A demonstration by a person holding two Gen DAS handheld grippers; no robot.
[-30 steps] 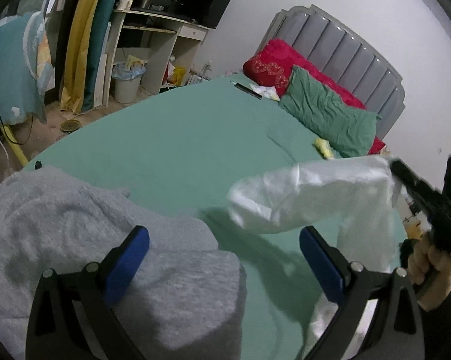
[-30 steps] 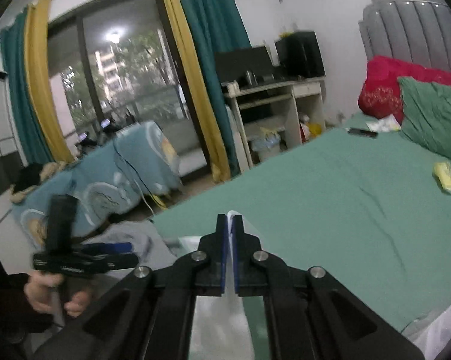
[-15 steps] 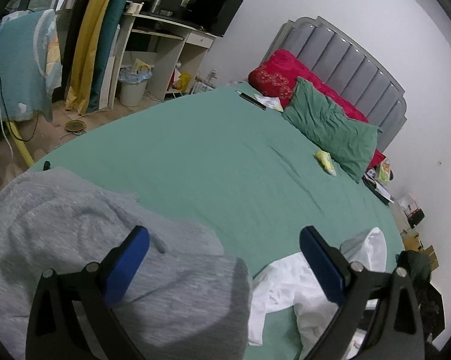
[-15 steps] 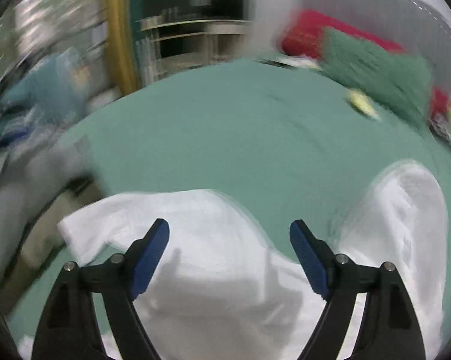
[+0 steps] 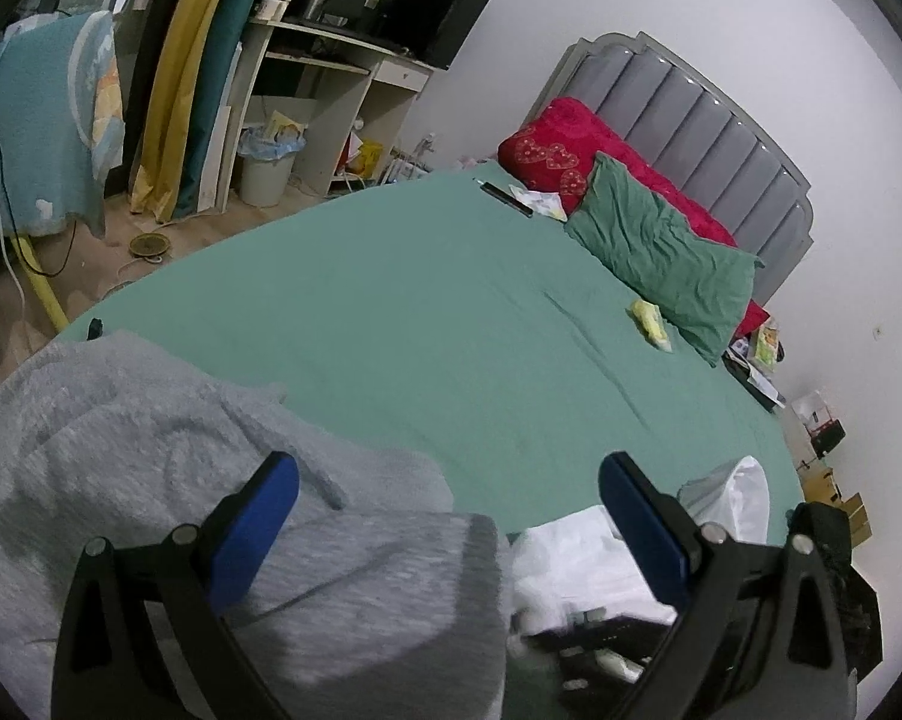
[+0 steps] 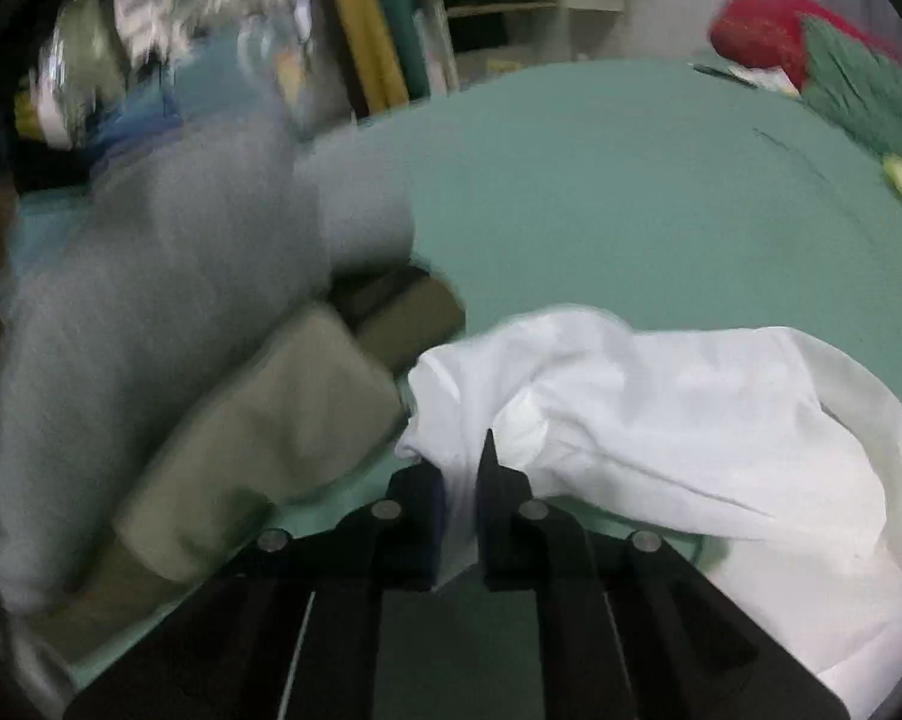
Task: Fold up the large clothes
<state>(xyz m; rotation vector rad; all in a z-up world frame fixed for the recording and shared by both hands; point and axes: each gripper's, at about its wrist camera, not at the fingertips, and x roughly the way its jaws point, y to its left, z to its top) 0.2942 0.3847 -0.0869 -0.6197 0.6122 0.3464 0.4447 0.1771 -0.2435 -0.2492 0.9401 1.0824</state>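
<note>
Right gripper (image 6: 460, 480): jaws closing on a pinch of the white garment (image 6: 691, 420), crumpled on the green bed (image 6: 631, 180). Left gripper (image 5: 451, 528): wide open, empty, over the grey sweatshirt (image 5: 150, 450). We fear a thin pinch slipping, or a doubled layer spoiling the fold

Left wrist cam sits low near the foot corner of the bed (image 5: 426, 324), angled down and looking diagonally toward the headboard (image 5: 697, 126) and desk (image 5: 324, 78); a grey garment (image 5: 168, 492) fills the near left foreground, close to the lens. Right wrist cam is lower and closer to the mattress, tilted down more steeply, w/ a white garment (image 6: 679, 414) right under it (frame is motion-blurred). Both views share the green sheet, the red pillow (image 5: 562, 147), the green pillow (image 5: 661, 246), the desk, plus the grey and white clothes.
</note>
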